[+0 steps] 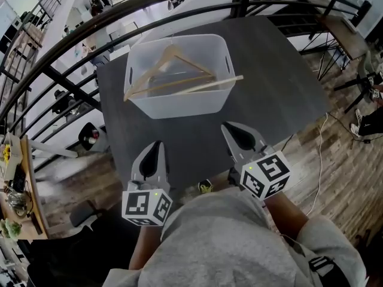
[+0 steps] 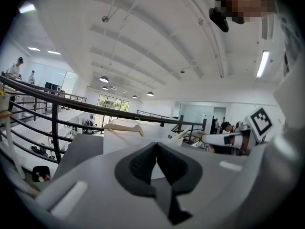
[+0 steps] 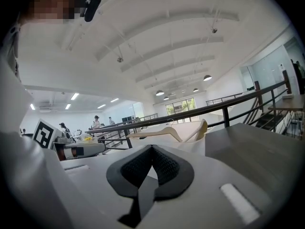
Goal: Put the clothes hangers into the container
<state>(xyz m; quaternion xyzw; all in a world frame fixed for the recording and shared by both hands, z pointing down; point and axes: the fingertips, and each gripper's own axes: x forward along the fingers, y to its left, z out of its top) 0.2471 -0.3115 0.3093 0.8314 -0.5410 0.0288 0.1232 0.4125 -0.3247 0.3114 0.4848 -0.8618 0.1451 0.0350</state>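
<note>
Both idle. The left claw (image 1: pixel 157 145) (image 2: pixel 156 148) is at the lower left of the head view, jaws fully together, nothing between the pads. The right claw (image 1: pixel 230 130) (image 3: pixel 152 150), lower centre-right, is the same: jaws closed tip to tip, empty.

Both hang over the near part of the dark grey square desk (image 1: pixel 275 70). They point up-frame at the white translucent plastic container (image 1: pixel 179 105) and are well apart from it. The container sits on the desk, upper centre of the head view.

The pale wooden clothes hangers (image 1: pixel 179 81) are inside it, at least two, lying tilted. One end pokes over the left rim and one long arm overhangs the right rim.

In both claw views the container (image 2: pixel 125 140) (image 3: pixel 190 140) shows just past the jaw tips, with the hangers (image 2: pixel 121 126) (image 3: pixel 157 133) sticking up above its rim.

A black metal railing (image 1: pixel 90 26) curves behind the desk.
</note>
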